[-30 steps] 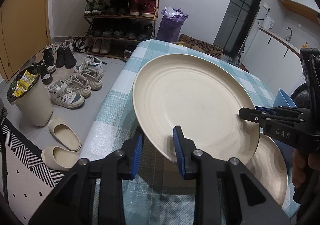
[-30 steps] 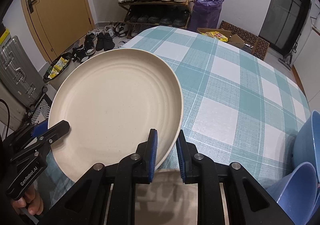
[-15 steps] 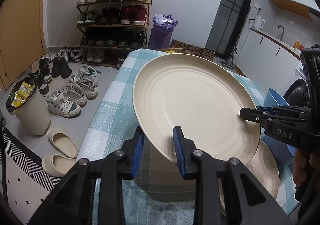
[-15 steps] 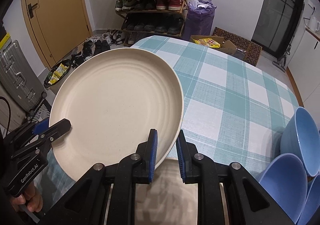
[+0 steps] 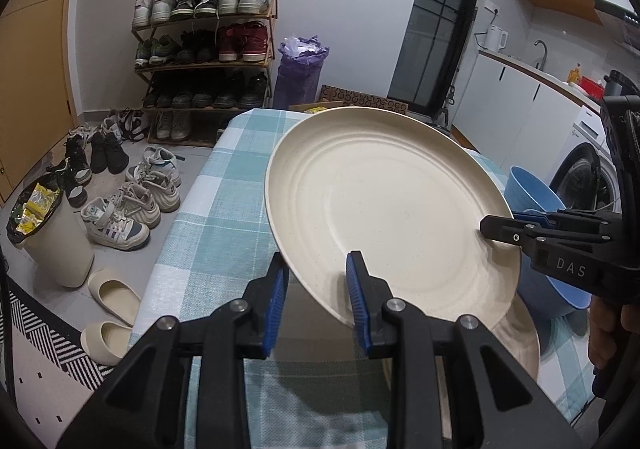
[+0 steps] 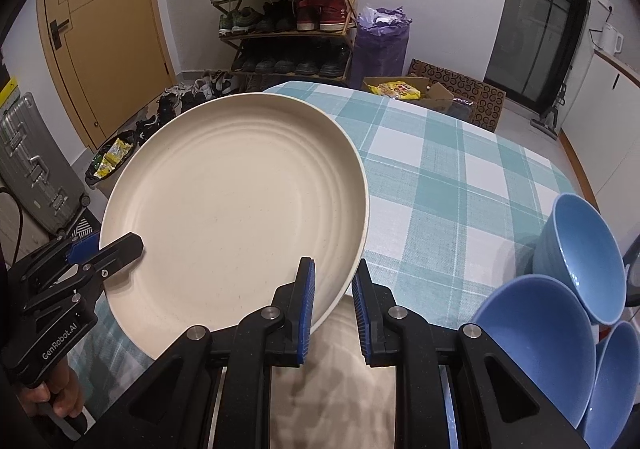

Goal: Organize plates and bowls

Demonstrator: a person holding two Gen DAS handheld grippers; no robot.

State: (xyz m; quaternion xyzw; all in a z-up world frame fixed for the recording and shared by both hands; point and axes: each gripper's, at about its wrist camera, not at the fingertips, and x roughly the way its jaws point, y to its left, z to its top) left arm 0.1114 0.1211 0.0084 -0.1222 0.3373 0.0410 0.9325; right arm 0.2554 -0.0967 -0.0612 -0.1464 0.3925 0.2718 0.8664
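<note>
Item: cream plate point(image 5: 384, 209), round, ridged with concentric rings, held tilted in the air above the table point(image 5: 208, 217) (teal and white checked cloth); gripped at two points on its rim.

Left gripper point(image 5: 316, 297): black frame, blue pads; jaws narrow, closed on the near rim of the cream plate; in the right wrist view the same gripper point(image 6: 120, 249) bites the plate's left edge.

Right gripper point(image 6: 334, 303): jaws at their narrowest, closed on the plate's near right rim; seen from the left wrist view it point(image 5: 496, 227) clamps the right edge, a hand point(image 5: 604, 329) below on the grip.

Second plate point(image 5: 520, 333): same cream colour, lying flat on the table directly beneath the held one, mostly covered by it.

Blue bowls point(image 6: 540, 333): three, grouped at the right near corner of the table, tipped on their sides with openings facing left.

Surroundings: shoe rack point(image 5: 204, 33) against the far wall; loose shoes on the floor to the left; white bin point(image 5: 52, 233) beside them.
</note>
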